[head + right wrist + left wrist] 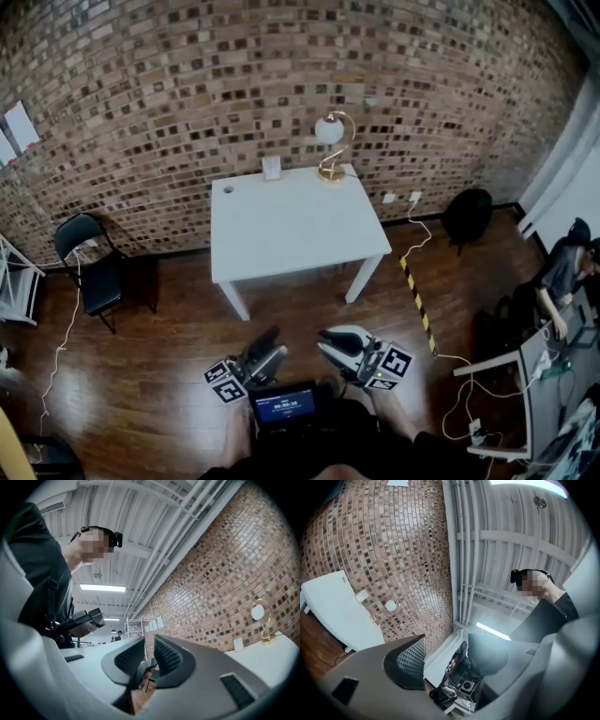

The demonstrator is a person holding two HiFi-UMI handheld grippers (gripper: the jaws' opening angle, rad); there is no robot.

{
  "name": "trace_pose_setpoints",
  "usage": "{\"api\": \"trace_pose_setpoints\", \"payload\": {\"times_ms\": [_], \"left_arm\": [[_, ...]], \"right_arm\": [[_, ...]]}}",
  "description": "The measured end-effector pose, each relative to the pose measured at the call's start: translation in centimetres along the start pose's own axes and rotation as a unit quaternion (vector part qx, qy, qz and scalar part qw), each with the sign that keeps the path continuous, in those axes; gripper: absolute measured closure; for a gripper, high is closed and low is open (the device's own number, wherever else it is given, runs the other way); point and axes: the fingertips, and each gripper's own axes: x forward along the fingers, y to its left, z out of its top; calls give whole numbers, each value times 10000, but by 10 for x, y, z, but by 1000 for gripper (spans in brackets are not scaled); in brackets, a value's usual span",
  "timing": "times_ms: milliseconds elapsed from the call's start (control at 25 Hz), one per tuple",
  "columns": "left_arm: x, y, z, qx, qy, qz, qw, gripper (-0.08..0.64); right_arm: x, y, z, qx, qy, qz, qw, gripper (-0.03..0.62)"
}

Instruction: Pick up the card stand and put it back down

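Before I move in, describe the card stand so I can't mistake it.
Find the white table against the brick wall. At its far edge, near the middle, stands the card stand: a small, pale upright rectangle, left of the gold lamp with a round white globe.

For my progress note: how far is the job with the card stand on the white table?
Nothing looks done yet: the small pale card stand stands at the back edge of the white rectangular table, untouched. In hand: nothing; the left gripper is open and empty, the right gripper shut, both far from it. Left: approach, lift, set down.
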Motion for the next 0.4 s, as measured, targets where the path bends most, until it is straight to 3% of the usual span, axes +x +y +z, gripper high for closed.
{"api": "trace_pose_setpoints", "payload": {"times_ms": [400], "left_arm": [[22,-2,-15,61,49,81,9999,290]], "right_arm": [[-22,-13,10,-28,-30,84,10000,511]]}}
